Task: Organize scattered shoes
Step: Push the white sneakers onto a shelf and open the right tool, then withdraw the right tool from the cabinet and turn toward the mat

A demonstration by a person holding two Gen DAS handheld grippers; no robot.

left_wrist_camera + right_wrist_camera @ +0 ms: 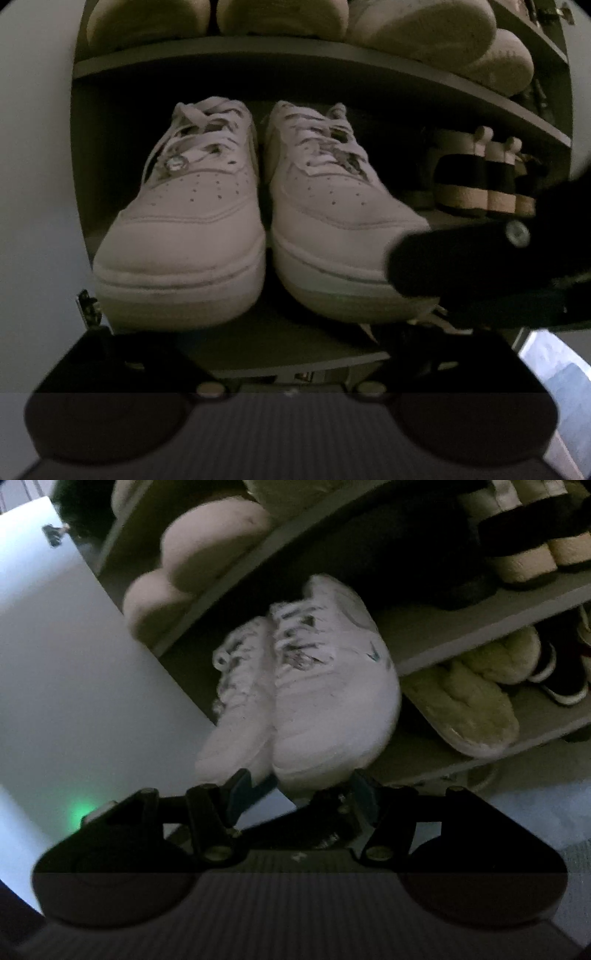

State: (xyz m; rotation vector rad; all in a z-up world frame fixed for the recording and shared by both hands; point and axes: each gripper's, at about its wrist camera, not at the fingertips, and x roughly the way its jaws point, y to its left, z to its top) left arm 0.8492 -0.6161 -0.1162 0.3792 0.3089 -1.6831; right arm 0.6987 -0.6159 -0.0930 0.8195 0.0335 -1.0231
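Two white sneakers (pixel 258 206) sit side by side on a shelf (pixel 280 347), toes pointing out to the near edge. The right gripper (pixel 297 794) is close to the toe of the right sneaker, its fingers (pixel 364 794) apart and not pressing on it. The left gripper (pixel 291 373) is wide apart, with nothing between its fingers. White slippers (pixel 443 33) lie on the shelf above. Black and tan shoes (pixel 476 177) stand to the far right. Fluffy slippers (pixel 469 701) lie on a lower shelf. A white door (pixel 74 672) stands on the left.

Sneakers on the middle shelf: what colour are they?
White, laces included; the sneakers show best in the left wrist view.
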